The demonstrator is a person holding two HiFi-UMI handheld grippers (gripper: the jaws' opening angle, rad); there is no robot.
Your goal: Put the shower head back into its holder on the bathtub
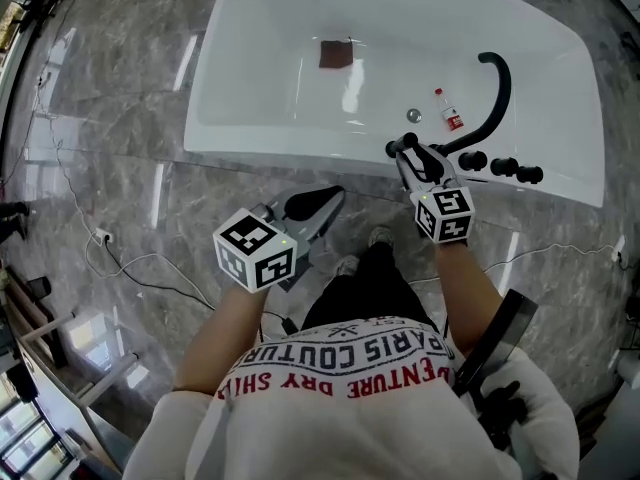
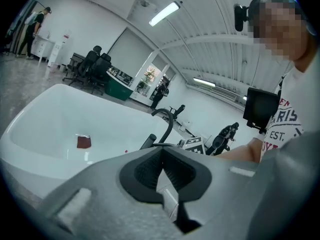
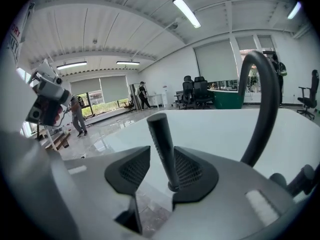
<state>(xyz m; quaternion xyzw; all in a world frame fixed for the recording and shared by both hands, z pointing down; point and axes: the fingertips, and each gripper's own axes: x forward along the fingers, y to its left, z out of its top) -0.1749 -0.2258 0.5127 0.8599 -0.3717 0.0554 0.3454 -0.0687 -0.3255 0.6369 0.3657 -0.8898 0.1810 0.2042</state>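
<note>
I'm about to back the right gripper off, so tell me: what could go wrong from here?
1. The shower head stands between the jaws of the open right gripper, close to one. A sideways retreat could tip it.
2. Its seating in the holder can't be seen.
3. The faucet spout rises close beside. A swing could hit it.

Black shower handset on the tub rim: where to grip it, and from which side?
Grip mid-shaft on the shower handset: it is a slim, near-upright round rod. Probably best to come in from the floor side, pads on opposite flanks, since the faucet arch stands close beside it.
</note>
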